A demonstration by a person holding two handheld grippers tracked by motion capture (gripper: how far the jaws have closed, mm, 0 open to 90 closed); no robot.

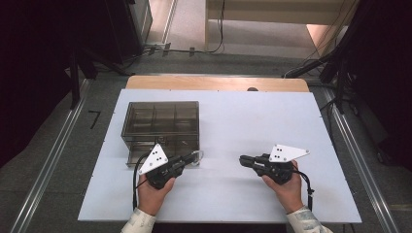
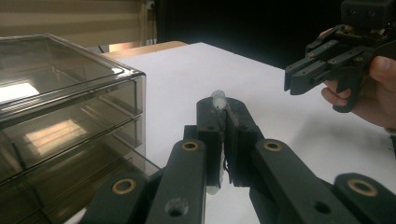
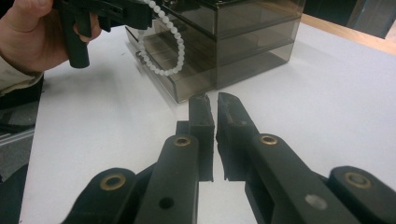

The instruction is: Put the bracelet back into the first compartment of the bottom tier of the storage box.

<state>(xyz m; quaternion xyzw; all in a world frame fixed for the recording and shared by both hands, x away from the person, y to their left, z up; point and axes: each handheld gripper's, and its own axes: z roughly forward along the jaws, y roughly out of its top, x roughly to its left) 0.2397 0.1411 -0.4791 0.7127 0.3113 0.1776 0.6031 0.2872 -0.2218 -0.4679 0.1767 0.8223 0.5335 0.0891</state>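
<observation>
Right gripper view, bracelet [image 3: 164, 44]: white bead loop hangs clear of the tabletop [image 3: 327, 84], beside the open bottom drawer [image 3: 196, 70] (probably headed inside).
Left hand-held gripper [image 2: 223, 109]: clamped on the beads.
Right hand-held gripper [image 3: 211, 100]: nearly closed, empty.

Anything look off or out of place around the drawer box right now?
The bottom drawer of the smoky drawer box is pulled out. A white bead bracelet dangles from the left gripper, clear of the drawer. Nothing spilled or damaged.

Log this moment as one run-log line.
left gripper: shut on white bead bracelet, lifted | right gripper: shut, empty | smoky clear plastic drawer box: bottom drawer pulled out | white table
</observation>
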